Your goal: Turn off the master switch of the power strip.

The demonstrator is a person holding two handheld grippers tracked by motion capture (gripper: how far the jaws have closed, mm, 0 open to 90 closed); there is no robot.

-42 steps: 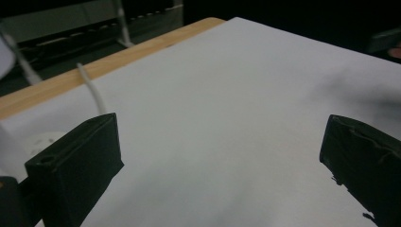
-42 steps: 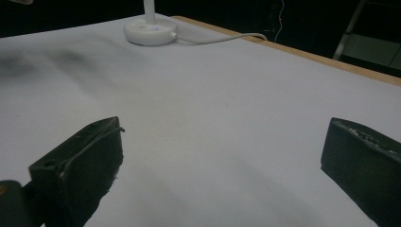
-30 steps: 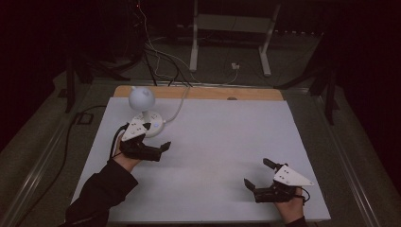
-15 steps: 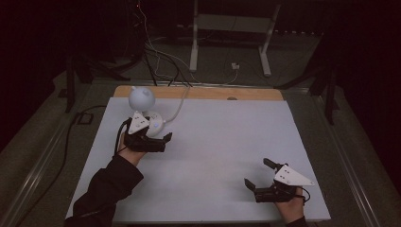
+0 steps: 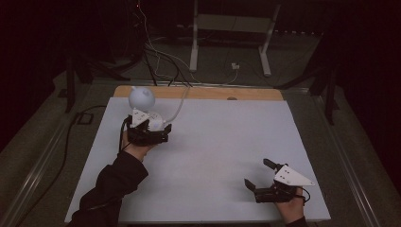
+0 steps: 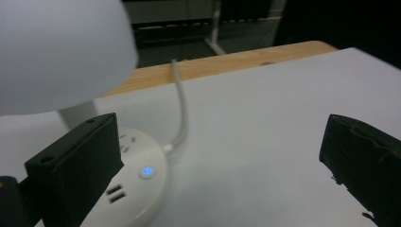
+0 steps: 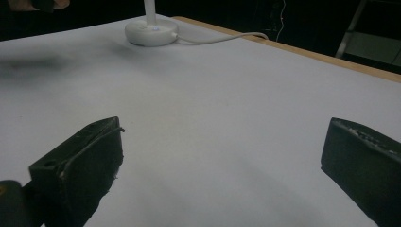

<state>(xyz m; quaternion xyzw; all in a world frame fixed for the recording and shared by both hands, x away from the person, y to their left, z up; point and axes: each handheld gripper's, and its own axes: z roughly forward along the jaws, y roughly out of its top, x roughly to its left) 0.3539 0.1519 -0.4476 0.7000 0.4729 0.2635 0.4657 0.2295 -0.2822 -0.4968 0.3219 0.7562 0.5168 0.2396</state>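
Left tool (image 5: 158, 135) sits in the upper left of the high view, jaws spread wide, nothing between them, right at the round white plastic lamp base (image 6: 137, 187). In the left gripper view the base lies at lower left: the left jaw stands in front of its near-left edge, the right jaw is well apart over bare worktop at the right edge of the frame. Can't tell if the left jaw actually touches the base. The base top carries a small button lit blue (image 6: 148, 170), two slots near its front rim and socket holes further back. The white globe lamp shade (image 6: 61, 52) takes up the upper left of that view, above the base on a white stem. A white cable (image 6: 180, 113) leaves the back of the base and runs up-frame toward the light wooden strip (image 6: 227, 64) along the far edge of the white worktop (image 5: 222, 142). Right tool (image 5: 262, 175) is at the lower right of the high view, hand (image 5: 291, 208) at the bottom edge, jaws also spread wide and empty, low over bare worktop, well apart from the lamp. In the right gripper view the lamp base shows far off at upper left, cable trailing to the right.
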